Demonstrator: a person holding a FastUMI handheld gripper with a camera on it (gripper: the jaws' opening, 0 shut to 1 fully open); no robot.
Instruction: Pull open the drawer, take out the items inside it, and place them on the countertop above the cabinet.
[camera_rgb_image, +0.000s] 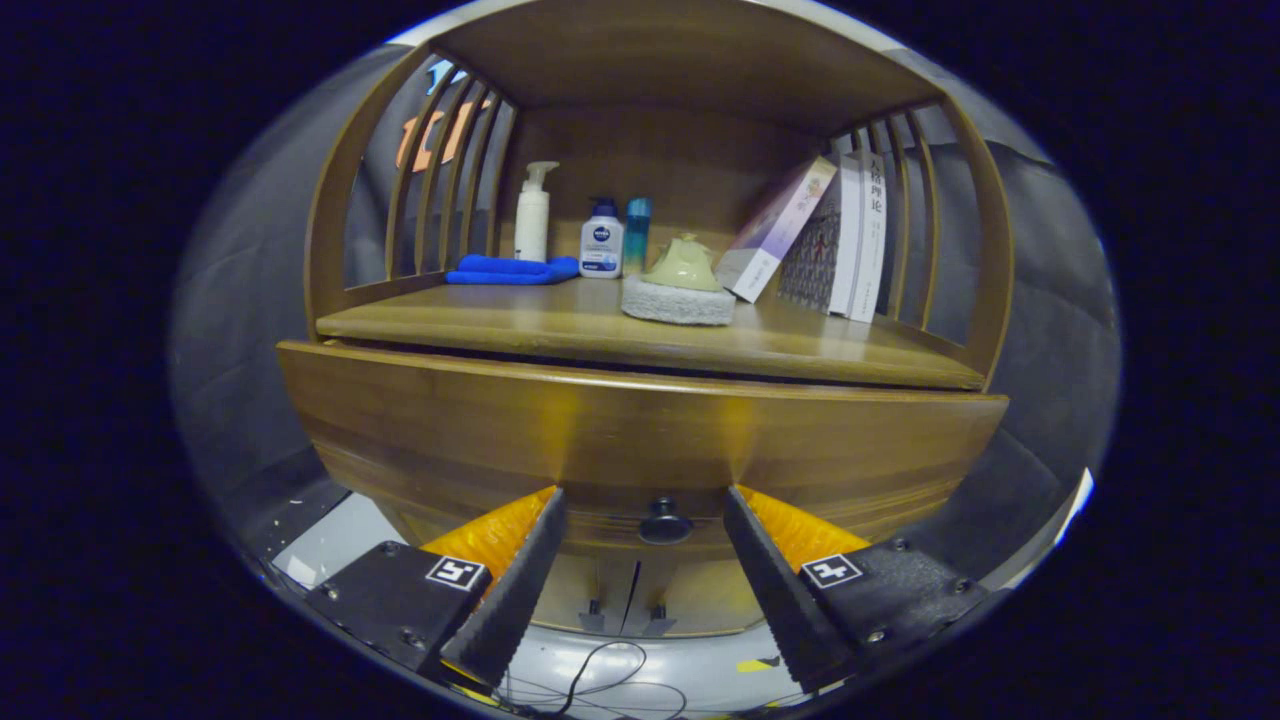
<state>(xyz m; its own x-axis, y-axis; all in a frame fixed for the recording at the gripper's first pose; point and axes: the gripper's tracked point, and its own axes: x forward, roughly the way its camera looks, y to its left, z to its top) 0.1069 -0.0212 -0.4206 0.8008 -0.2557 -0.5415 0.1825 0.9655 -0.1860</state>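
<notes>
Tongs (645, 500): we log them spread wide, holding nothing, fingers (525, 560) flanking the knob without touching it.

Knob (665, 522): dark, round, between the fingertips and just beyond them, at 12 o'clock from the tongs, mounted low on the drawer front.

Drawer (640, 430): wooden front, drawn slightly out from the cabinet; we cannot see its contents.

Surface (560, 325): wooden top above the drawer, under a slatted shelf frame. On it, from 11 o'clock to 1 o'clock:
- folded blue cloth (510, 270);
- white pump bottle (533, 213), behind the cloth;
- small white-and-blue bottle (602, 250), blue tube (637, 235) just beside it;
- green domed item on a grey sponge (678, 300), nearest the front edge;
- leaning books (830, 240).

Cables (600, 680): on the floor below the tongs.
</notes>
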